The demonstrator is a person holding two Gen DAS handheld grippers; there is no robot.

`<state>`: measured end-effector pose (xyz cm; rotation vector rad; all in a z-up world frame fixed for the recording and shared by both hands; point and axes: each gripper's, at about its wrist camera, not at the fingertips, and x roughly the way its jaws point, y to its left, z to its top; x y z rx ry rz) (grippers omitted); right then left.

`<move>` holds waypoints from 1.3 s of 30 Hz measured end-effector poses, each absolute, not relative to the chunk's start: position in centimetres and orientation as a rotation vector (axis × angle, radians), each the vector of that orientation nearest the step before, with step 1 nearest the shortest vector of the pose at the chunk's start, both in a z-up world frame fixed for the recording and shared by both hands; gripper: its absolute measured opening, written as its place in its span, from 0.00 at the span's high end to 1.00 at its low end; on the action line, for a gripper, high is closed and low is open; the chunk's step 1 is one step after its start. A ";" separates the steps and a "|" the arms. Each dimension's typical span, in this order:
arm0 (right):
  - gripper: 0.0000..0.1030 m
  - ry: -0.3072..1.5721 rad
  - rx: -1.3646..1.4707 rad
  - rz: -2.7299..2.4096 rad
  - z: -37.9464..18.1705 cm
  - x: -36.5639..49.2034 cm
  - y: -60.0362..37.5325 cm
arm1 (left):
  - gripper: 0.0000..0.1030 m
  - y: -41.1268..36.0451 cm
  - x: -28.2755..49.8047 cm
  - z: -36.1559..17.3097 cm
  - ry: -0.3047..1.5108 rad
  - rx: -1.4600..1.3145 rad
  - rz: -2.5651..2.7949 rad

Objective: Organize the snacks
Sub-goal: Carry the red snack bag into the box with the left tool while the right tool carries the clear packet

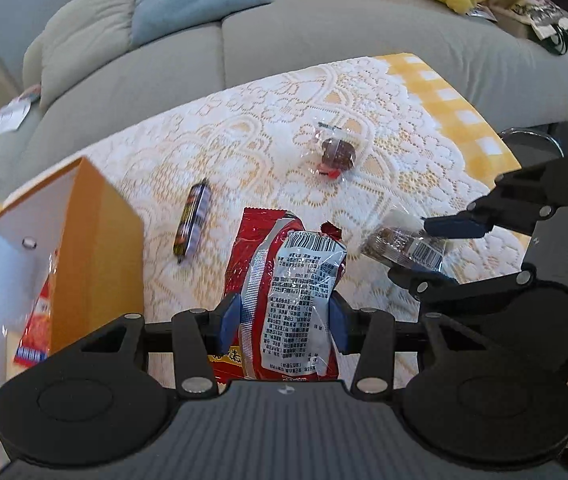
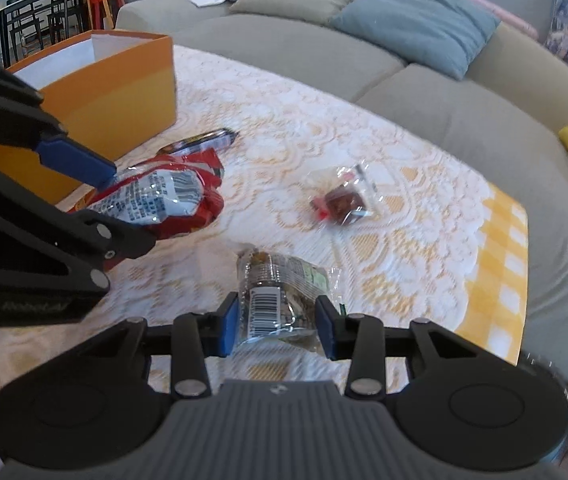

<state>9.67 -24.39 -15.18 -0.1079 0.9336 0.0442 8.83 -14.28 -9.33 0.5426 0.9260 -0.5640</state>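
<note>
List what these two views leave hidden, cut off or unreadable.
- Orange box contents, left wrist view: only a red wrapper corner shows; the wall and frame edge hide the rest.
- Box interior, right wrist view: the near wall blocks it.
- Red bag front, both views: it faces away; the back print is too small to read.
- Stick snack label, right wrist view: blurred, partly behind the bag.
- Nut pack lower end, right wrist view: behind the gripper body.

- Left gripper point(image 1: 284, 322): blue pads clamped on red snack bag point(image 1: 287, 292), held above lace tablecloth point(image 1: 244, 128)
- Right gripper point(image 1: 429, 248): grips clear nut packet point(image 1: 401, 246)
- Orange box point(image 1: 100, 240) at left, open
- Dark stick snack point(image 1: 192, 220) and small wrapped sweet point(image 1: 335, 154) lie loose
</note>
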 end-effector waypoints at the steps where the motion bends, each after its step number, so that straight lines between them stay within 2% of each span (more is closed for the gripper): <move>1: 0.63 0.951 -0.104 0.039 -15.0 9.5 -24.1 | 0.49 -13.9 8.6 -9.1 0.934 0.531 -0.559; 11: 0.63 1.050 -0.008 0.040 -13.5 6.0 -21.8 | 0.49 -9.9 6.1 -7.2 1.011 0.405 -0.532; 22: 0.63 1.041 -0.008 0.099 -10.6 5.0 -17.9 | 0.49 -5.1 6.6 -3.6 1.078 0.183 -0.527; 32: 0.63 0.993 0.084 0.206 -6.5 8.5 -15.1 | 0.49 -0.7 10.6 0.6 1.064 0.124 -0.492; 39: 0.63 0.943 0.248 0.324 -3.8 13.7 -14.1 | 0.49 1.8 15.4 3.1 0.976 0.218 -0.410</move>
